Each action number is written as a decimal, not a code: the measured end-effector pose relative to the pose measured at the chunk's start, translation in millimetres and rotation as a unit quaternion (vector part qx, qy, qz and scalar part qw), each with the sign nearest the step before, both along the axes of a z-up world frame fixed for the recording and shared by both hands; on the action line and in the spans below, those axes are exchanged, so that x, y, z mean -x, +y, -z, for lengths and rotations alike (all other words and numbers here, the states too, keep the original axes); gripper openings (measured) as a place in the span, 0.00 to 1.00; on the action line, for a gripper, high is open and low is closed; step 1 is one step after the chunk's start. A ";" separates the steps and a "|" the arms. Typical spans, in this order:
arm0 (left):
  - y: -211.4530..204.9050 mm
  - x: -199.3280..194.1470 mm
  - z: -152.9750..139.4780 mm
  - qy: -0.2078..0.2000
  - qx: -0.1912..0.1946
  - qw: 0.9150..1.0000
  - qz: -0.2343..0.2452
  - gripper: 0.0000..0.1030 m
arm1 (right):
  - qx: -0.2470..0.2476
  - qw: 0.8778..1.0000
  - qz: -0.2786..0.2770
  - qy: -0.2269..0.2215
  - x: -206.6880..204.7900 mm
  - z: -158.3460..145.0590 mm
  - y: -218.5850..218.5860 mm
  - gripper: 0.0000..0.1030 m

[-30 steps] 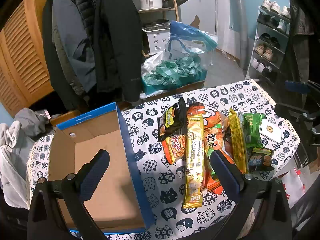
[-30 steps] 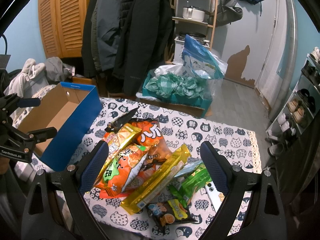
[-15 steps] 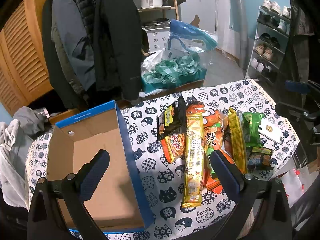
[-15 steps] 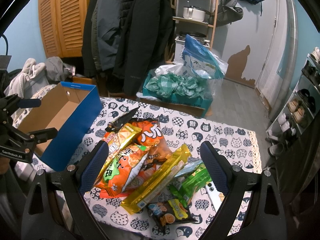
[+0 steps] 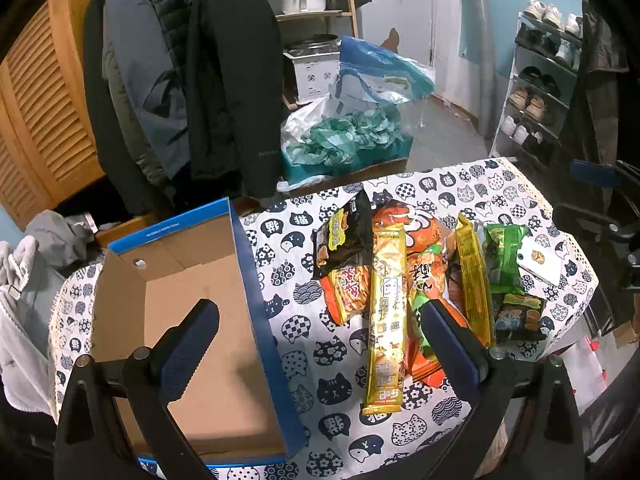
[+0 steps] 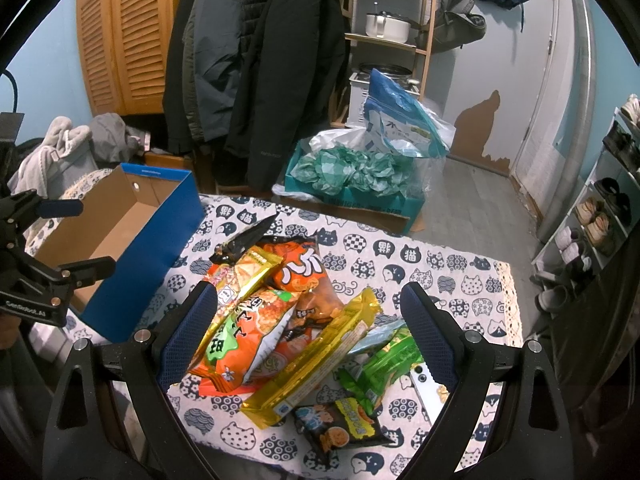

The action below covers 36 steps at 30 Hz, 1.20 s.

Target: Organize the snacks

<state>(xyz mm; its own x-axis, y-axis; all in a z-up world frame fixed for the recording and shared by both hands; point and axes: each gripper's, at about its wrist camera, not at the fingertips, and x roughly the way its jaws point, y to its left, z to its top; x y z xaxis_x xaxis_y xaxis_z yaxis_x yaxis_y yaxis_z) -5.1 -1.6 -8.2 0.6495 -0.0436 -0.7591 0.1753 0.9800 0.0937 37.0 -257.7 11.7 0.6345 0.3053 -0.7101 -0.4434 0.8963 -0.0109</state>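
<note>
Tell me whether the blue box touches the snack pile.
Apart. The left wrist view shows bare tablecloth between the blue box and the snack pile.

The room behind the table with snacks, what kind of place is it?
Probably the entryway of a home. Coats hang beside a louvred wooden cupboard, a shoe rack holds several pairs, and a shelf carries a white pot.

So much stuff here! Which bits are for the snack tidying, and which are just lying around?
For the job:
- open blue cardboard box
- pile of foil snack packets
- long gold wafer packet

Lying about:
- white phone
- dark hanging coats
- metal shoe rack
</note>
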 end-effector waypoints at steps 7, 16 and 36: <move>0.4 -0.3 -0.2 0.000 0.000 1.000 0.000 0.99 | 0.000 1.000 0.000 0.000 -0.1 -0.2 -0.1 0.88; -1.3 1.5 0.5 0.001 0.001 1.000 0.000 0.99 | 0.000 1.000 0.000 0.001 0.2 0.1 0.6 0.88; -21.8 -23.6 27.7 0.066 0.012 0.998 0.020 0.99 | 0.015 0.999 0.027 0.032 -10.9 24.8 -13.9 0.88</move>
<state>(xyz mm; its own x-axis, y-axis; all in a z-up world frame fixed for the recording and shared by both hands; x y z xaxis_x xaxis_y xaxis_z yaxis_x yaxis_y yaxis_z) 18.5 -23.3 -35.9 0.5422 -0.0854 -0.8359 0.2226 0.9739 0.0449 47.9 -271.6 -13.1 0.6024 0.2492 -0.7583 -0.3949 0.9187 -0.0118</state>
